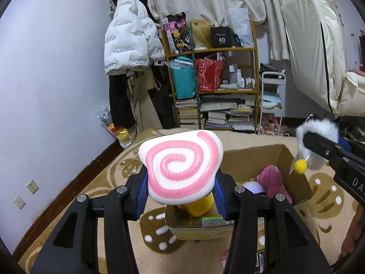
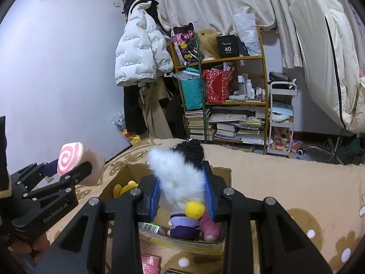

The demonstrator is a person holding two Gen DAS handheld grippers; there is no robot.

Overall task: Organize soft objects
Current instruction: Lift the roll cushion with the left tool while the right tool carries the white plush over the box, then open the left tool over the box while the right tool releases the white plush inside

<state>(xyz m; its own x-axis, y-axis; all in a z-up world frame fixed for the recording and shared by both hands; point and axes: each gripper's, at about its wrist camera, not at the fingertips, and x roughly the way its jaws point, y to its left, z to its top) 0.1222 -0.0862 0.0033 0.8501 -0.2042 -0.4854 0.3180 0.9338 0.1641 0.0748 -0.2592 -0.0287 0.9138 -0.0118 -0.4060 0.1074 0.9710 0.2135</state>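
The left gripper pinches a white cushion with a pink spiral between its blue pads, the spiral face turned up and back toward the wrist camera, the cushion's thickness running away from it, as the right wrist view shows side-on. The cushion hangs over the near left corner of an open cardboard box that sits on a tan patterned rug.

The right gripper clamps a fluffy white plush toy between its pads. The toy's long axis runs upright and slightly away from the camera, its black curly top pointing up and a yellow pompom hanging at its lower end. It is held above the box's open top.

Inside the box lie a yellow plush at the left, a purple-and-white plush and a pink plush toward the right.

Beyond the rug, a wooden shelf stacked with books, bags and bottles stands against the far wall, with a white puffer jacket hanging beside it and pale curtains above.
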